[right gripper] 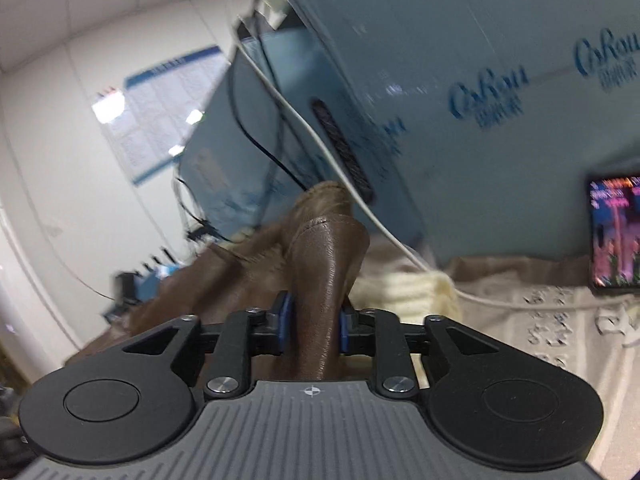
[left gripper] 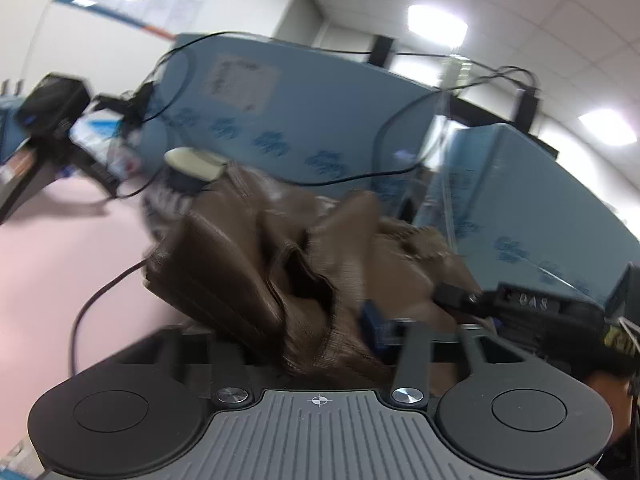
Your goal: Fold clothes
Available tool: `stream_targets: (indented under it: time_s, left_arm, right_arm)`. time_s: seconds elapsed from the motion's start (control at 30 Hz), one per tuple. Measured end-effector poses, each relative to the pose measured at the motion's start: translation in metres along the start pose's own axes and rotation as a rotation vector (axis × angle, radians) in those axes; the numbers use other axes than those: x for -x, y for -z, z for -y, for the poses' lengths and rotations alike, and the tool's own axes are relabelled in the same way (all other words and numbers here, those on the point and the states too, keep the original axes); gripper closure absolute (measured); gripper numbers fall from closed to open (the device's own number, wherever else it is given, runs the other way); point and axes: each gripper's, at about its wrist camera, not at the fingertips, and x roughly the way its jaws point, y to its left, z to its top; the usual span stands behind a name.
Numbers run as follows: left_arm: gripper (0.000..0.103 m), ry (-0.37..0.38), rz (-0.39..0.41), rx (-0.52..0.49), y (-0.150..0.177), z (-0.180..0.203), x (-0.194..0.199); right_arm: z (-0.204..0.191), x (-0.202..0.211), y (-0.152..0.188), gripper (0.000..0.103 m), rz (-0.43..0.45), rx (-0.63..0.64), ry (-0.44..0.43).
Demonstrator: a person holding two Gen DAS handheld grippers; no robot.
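Observation:
A brown leather-like garment with a ribbed knit hem is bunched up and lifted in the air. My left gripper is shut on its ribbed edge; the left blue pad is hidden by fabric. The other gripper's black body shows at the right of the left wrist view. In the right wrist view my right gripper is shut on a smooth brown fold of the garment between its blue pads. The rest of the garment trails down to the left.
Blue foam panels with printed logos stand behind, with black cables and a white cable hanging across. A pink table surface lies left. Cream knitwear, a beige cloth and a lit screen lie right.

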Motion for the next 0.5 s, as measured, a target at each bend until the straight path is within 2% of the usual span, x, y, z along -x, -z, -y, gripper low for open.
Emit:
stream_targets:
  time_s: [0.07, 0.1, 0.13, 0.2, 0.27, 0.33, 0.5]
  left_arm:
    - [0.019, -0.061, 0.016, 0.039, 0.000, -0.005, 0.004]
    - [0.015, -0.090, 0.021, 0.061, -0.001, -0.009, 0.005]
    - [0.015, -0.112, 0.016, 0.089, -0.001, -0.014, 0.005]
    - [0.010, -0.161, 0.002, 0.142, -0.002, -0.024, 0.003]
    - [0.008, -0.209, -0.044, 0.149, -0.002, -0.029, -0.006]
    - [0.008, -0.207, -0.044, 0.153, -0.002, -0.030, -0.005]
    - [0.006, -0.199, 0.079, 0.175, -0.005, -0.031, 0.015]
  right_arm:
    - [-0.002, 0.000, 0.005, 0.070, 0.003, 0.028, 0.041]
    - [-0.004, 0.001, 0.006, 0.067, 0.006, 0.045, 0.060]
    - [-0.006, 0.001, 0.008, 0.064, 0.008, 0.063, 0.079]
    - [-0.010, 0.000, 0.010, 0.052, 0.008, 0.101, 0.111]
    - [-0.015, -0.001, 0.012, 0.046, 0.008, 0.139, 0.142]
    - [-0.020, -0.001, 0.014, 0.045, 0.018, 0.165, 0.167]
    - [-0.028, 0.022, 0.014, 0.042, 0.072, 0.169, 0.158]
